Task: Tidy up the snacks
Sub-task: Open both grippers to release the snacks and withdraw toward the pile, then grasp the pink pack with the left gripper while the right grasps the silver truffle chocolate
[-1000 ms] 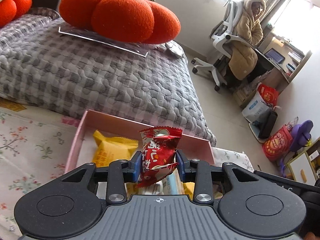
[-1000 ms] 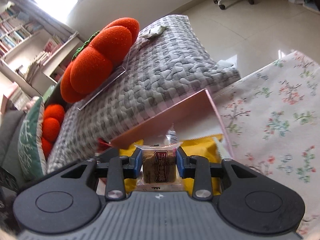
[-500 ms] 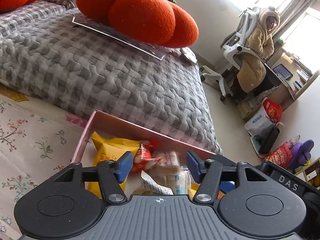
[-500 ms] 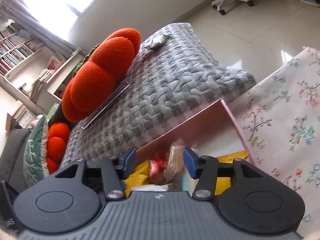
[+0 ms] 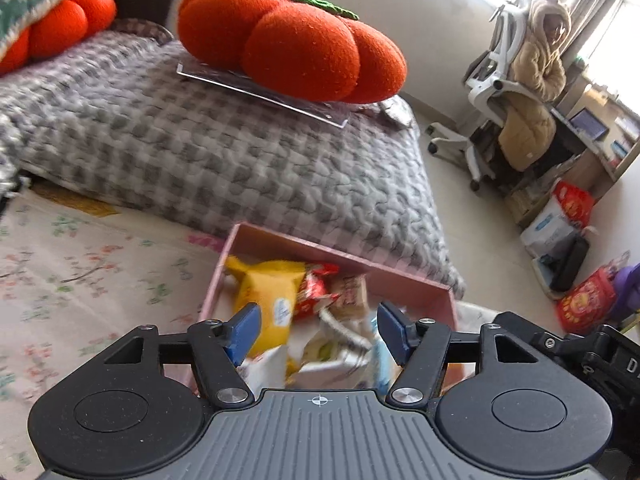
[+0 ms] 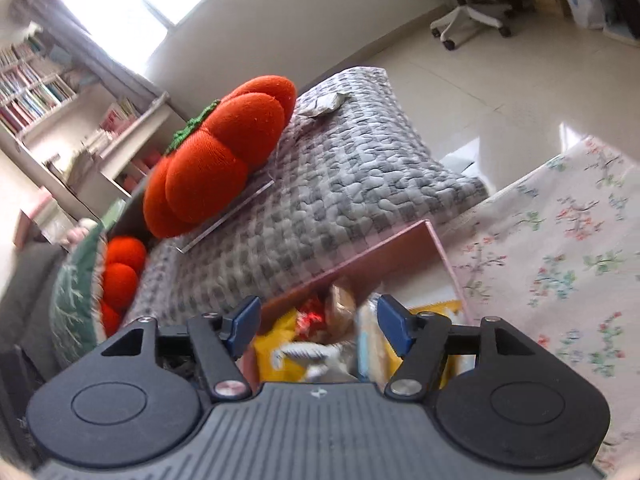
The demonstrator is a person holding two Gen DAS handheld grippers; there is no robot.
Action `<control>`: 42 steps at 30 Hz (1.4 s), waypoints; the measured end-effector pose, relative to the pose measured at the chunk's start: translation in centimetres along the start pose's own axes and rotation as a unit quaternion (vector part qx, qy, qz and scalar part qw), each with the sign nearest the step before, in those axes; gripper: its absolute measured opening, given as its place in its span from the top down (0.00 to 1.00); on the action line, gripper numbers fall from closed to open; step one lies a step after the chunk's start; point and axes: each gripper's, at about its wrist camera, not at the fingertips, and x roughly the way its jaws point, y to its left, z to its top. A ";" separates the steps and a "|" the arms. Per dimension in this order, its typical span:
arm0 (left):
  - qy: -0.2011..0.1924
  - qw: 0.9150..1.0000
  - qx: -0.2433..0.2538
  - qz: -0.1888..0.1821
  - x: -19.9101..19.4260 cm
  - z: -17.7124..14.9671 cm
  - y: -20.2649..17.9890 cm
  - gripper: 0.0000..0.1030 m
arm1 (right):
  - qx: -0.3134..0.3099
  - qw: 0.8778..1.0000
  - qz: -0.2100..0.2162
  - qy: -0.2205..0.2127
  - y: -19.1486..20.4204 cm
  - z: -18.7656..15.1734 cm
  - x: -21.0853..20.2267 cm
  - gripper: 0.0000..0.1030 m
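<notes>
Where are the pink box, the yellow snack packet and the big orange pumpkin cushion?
pink box (image 5: 340,249): left wrist view, far wall.
yellow snack packet (image 5: 268,284): left wrist view, upper body.
orange pumpkin cushion (image 6: 216,160): right wrist view, front lobe.

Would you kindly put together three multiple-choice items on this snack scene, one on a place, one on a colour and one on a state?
1. Where do the snack packets lie?
A. in the pink box
B. on the grey quilt
C. on the floor

2. What colour is the big packet at the box's left side?
A. blue
B. yellow
C. green

3. What do the left tongs hold?
A. a red packet
B. a brown cake
C. nothing

Key: 1 A, the packets sit inside the walls of the pink box. 2 B, the big packet is yellow. 3 C, the left tongs are opening and their pads press on nothing; the red packet lies in the box below, as the right tongs also show.
</notes>
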 end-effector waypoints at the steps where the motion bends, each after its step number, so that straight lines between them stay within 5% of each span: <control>1: 0.003 1.000 0.003 0.009 -0.4 -0.2 -0.1 0.38 | -0.006 1.000 0.000 0.004 0.2 -0.3 -0.3 0.40; 12: 0.027 0.997 0.026 0.064 -4.8 -4.2 0.5 0.31 | -0.093 0.995 -0.040 0.021 2.4 -2.6 -3.7 0.32; 22: 0.036 0.997 0.022 0.063 -8.1 -6.6 1.1 0.28 | -0.217 0.970 -0.103 0.042 3.0 -5.1 -6.8 0.21; 33: 0.122 0.991 0.010 0.049 -7.3 -12.4 0.5 0.28 | -0.264 0.952 -0.125 0.093 0.8 -8.2 -8.1 0.21; 42: 0.144 0.987 -0.010 0.073 -5.5 -14.5 2.0 0.28 | -0.298 0.933 -0.139 0.146 -1.2 -10.3 -6.8 0.27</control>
